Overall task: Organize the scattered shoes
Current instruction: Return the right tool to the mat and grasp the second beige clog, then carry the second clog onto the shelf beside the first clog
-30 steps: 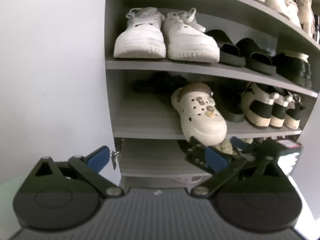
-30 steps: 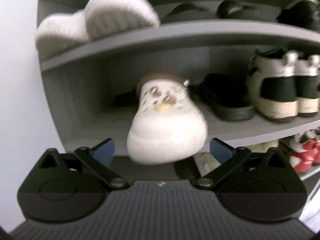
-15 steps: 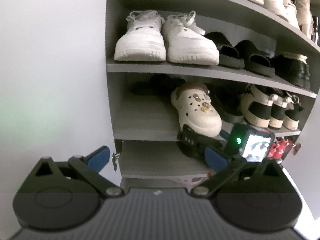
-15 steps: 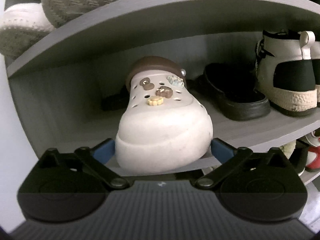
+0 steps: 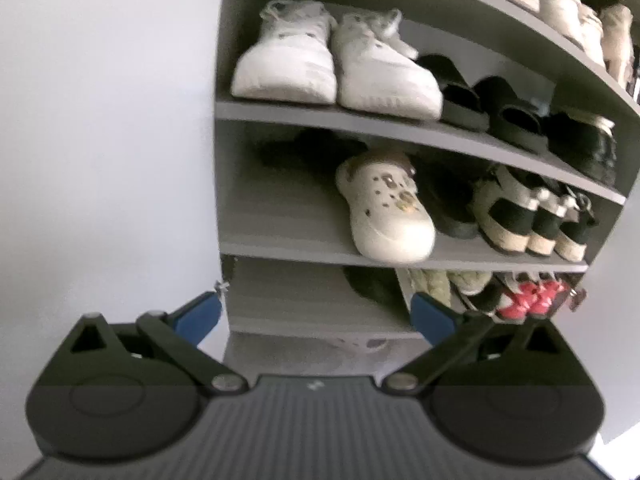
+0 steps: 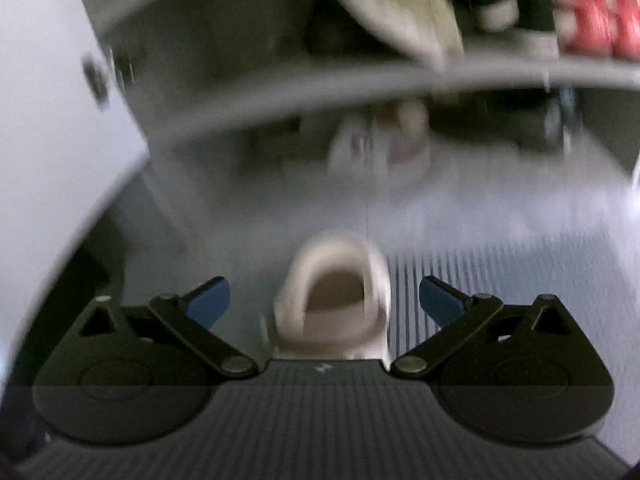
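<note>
A cream clog (image 6: 334, 300) lies on the floor between the spread fingers of the right hand-held gripper (image 6: 324, 300), touching neither; heavy blur hides its detail; its mate (image 5: 386, 204) sits on the shelf (image 5: 280, 248) beyond the left hand-held gripper (image 5: 316, 312), also spread, empty.
</note>
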Action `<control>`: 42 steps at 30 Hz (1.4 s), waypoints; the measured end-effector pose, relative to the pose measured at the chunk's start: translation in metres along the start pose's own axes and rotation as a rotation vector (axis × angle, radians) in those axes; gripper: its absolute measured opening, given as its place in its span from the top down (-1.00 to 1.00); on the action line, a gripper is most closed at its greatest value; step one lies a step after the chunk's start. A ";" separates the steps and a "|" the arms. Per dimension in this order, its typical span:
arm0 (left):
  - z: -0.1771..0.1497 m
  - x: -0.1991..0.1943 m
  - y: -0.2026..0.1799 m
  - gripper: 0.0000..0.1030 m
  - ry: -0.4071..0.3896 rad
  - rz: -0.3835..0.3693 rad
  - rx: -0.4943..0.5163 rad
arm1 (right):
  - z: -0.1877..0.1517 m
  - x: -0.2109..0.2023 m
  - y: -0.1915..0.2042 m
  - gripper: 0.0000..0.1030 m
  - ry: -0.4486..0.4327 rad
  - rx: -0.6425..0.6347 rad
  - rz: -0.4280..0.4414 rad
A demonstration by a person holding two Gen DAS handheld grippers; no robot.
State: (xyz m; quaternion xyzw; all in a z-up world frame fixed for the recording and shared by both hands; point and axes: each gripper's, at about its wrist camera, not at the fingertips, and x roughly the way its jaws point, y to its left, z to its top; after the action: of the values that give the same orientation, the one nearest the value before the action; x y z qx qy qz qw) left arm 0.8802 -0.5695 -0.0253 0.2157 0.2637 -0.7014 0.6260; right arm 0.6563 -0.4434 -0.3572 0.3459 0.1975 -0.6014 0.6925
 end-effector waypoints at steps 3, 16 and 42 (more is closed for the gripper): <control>-0.005 -0.001 0.002 -0.99 0.032 -0.058 -0.040 | -0.025 0.022 0.006 -1.00 0.035 0.009 -0.021; -0.025 0.030 0.001 -0.99 0.098 0.105 0.036 | -0.030 0.072 0.018 -0.93 0.110 -0.083 -0.084; -0.003 -0.014 -0.027 -0.99 0.003 0.003 0.030 | 0.139 -0.097 0.084 -0.91 -0.355 -0.274 0.375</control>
State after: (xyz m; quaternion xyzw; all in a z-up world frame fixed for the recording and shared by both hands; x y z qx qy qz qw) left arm 0.8553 -0.5548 -0.0165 0.2263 0.2538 -0.7039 0.6236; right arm 0.6992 -0.4725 -0.1750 0.1689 0.0852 -0.4818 0.8556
